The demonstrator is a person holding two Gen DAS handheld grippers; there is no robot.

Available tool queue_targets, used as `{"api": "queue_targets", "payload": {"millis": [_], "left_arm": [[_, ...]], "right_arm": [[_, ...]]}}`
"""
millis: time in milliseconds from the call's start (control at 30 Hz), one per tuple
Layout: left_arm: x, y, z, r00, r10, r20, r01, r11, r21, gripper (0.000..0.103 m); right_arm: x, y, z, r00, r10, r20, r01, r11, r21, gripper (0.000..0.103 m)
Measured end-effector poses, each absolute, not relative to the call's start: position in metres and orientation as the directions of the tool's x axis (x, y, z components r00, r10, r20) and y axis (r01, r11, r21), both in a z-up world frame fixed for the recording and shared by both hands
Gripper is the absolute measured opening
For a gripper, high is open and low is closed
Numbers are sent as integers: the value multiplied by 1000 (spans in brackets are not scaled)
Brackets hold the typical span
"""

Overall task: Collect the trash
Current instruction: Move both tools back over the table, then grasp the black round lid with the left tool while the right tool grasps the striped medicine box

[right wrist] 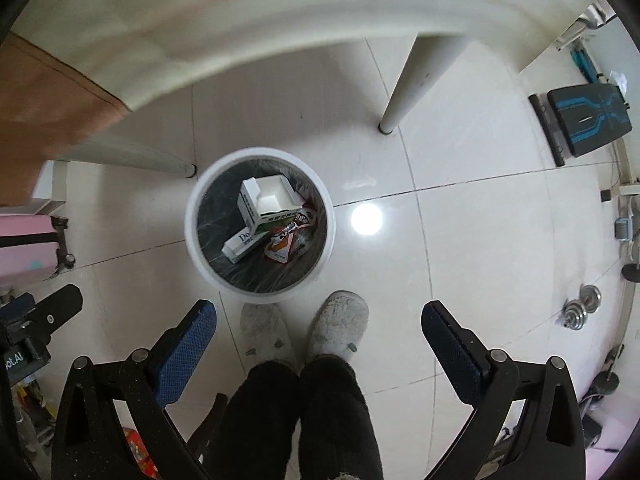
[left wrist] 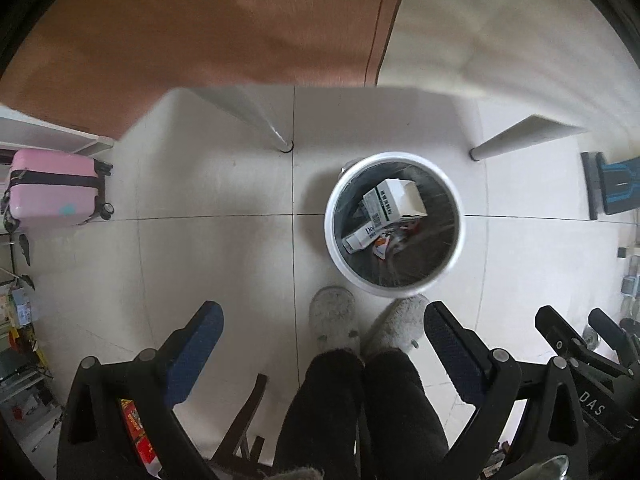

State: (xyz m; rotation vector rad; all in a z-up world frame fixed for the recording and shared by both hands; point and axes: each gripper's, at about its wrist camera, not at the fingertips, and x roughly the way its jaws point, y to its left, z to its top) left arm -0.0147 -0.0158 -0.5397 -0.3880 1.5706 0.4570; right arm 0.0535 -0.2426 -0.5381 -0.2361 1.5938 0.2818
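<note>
With both the left gripper [left wrist: 322,324] and right gripper [right wrist: 318,320] spread wide and empty above the bin [right wrist: 258,236] holding boxes [right wrist: 266,200], the next pickup probably needed a centred, square approach.

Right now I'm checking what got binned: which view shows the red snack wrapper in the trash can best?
The right wrist view: the red snack wrapper lies exposed beside the white boxes in the trash can. In the left wrist view, only a sliver of it peeks from under the boxes.
</note>
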Motion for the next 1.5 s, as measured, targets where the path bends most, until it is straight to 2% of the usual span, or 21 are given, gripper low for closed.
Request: {"api": "queue_targets", "payload": {"millis": [400,667,833,1033,1267,1367,1500], "left_arm": [[-42,-32,-401,27,7,-1000,-462,887,-6,103],[-52,-21,-323,119,13,-993,-445,895,-42,103],[-32,-11,-281,198,47,-979,-440,897,-45,103],[34,21,-238,289,137,-948,-470,883,-16,103],[142,73,-232,256,229,-939,-591,806,35,103],[190,85,-241,215,270,-939,-656,752,66,103],[254,104,-266,131,251,-959,-735,674,76,103]], "right_arm": [[28,-256,-357,10,52,-999,-317,947,46,103],[12,-256,-264,42,95,-995,-312,947,78,103],[29,-250,-215,85,170,-982,-275,951,141,103],[96,-232,-163,161,243,-957,-262,945,196,103],[234,-217,-156,179,282,-943,-219,946,241,103],[318,-219,-184,152,312,-938,-113,948,297,103],[426,-216,-234,119,289,-950,58,953,297,103]]}}
